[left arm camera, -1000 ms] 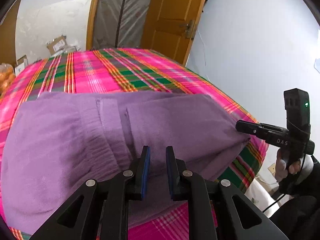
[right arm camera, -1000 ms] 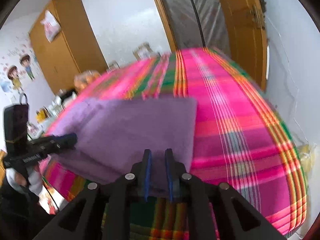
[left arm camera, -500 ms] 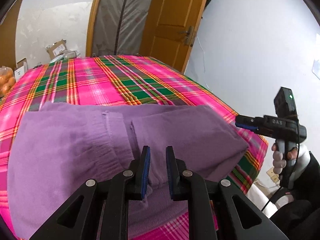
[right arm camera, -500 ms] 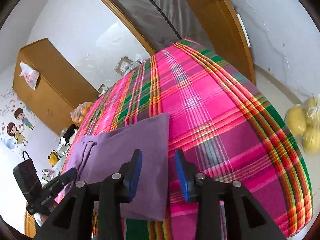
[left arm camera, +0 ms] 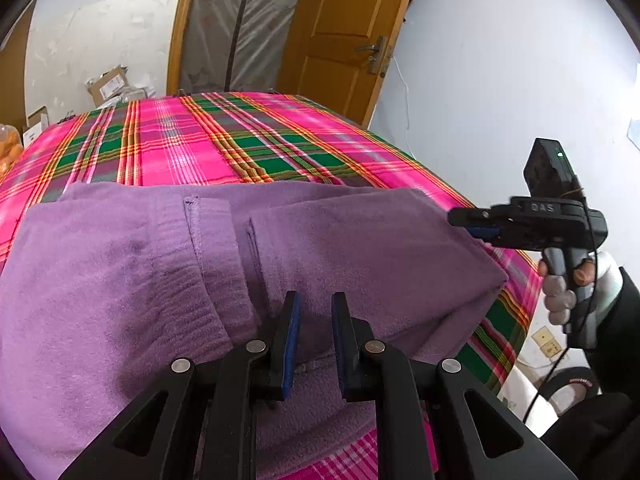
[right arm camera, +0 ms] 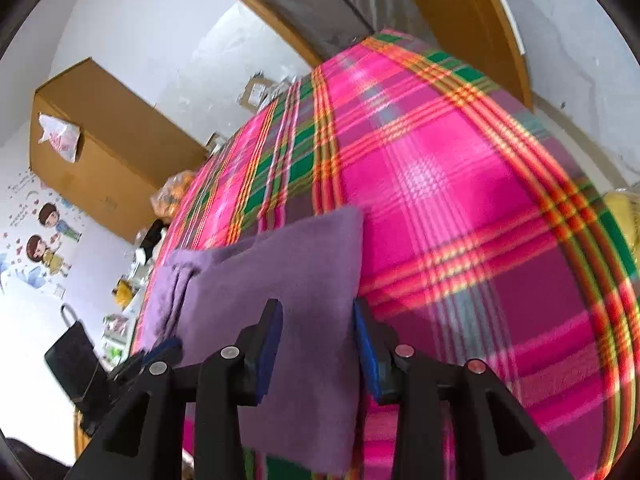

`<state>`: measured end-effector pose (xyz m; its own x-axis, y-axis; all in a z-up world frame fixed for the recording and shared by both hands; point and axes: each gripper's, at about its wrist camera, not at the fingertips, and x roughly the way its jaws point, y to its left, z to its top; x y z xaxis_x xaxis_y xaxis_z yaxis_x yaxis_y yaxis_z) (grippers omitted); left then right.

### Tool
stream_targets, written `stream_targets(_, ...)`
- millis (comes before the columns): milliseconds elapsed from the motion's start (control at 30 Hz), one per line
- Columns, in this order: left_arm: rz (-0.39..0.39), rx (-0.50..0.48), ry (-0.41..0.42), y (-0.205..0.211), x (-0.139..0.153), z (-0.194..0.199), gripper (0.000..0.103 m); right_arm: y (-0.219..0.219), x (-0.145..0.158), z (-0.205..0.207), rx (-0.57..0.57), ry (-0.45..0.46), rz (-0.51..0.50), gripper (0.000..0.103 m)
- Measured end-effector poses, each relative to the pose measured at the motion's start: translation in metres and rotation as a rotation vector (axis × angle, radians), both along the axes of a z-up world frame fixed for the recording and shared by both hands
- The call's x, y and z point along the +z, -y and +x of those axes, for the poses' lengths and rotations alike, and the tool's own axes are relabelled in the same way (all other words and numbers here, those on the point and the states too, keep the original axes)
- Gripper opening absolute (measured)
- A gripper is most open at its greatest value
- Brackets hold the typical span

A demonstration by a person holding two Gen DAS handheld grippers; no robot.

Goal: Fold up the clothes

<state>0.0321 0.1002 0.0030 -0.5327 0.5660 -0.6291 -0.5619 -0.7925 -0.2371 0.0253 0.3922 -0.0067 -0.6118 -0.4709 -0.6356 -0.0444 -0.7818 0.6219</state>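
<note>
Both tools sit at the near edge of the bed. Left tool (left arm camera: 313, 312) has its jaws parted by a narrow gap, pinching nothing, low over the near part of the purple garment. Right tool (right arm camera: 316, 322) has its jaws spread wide, with the garment's right-hand edge lying in the gap between the blue pads; whether the pads touch the cloth cannot be told. From the left wrist view the right tool (left arm camera: 470, 224) hangs just off the garment's right corner, gripped by a hand (left arm camera: 564, 284) in a pale glove with a dark sleeve behind it.

Largest in view is the bed (left arm camera: 224, 136), covered in a pink, green and orange plaid sheet. On its near half lies the purple fleece garment (left arm camera: 120, 264), folded flat, with a ribbed band and a stitched seam running down its middle and its near edge hanging over the bed's side. In the right wrist view the garment (right arm camera: 288, 268) ends in a straight right-hand edge, with bare plaid beyond it.

Behind the bed stands a wooden door (left arm camera: 344, 36) beside a plastic-covered doorway. A brown wardrobe (right arm camera: 104, 152) stands to the left, cartoon stickers (right arm camera: 44, 236) on the wall beside it.
</note>
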Motion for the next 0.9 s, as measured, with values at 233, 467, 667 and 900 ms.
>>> stream_targets(233,0.012,0.003,0.005,0.001,-0.001,-0.002,0.016,0.004,-0.002,0.017,0.046,0.067,-0.068,0.037)
stream_targets(467,0.010,0.011,0.000,0.000,-0.002,0.002,0.016,0.011,-0.006,0.021,0.068,0.093,-0.129,0.037)
stream_targets(667,0.013,0.018,0.002,0.002,-0.001,0.003,0.016,0.015,-0.011,0.010,0.035,0.074,-0.180,0.030)
stream_targets(900,0.011,0.023,0.004,0.002,0.001,0.004,0.016,0.017,0.009,0.017,0.034,-0.026,-0.210,0.013)
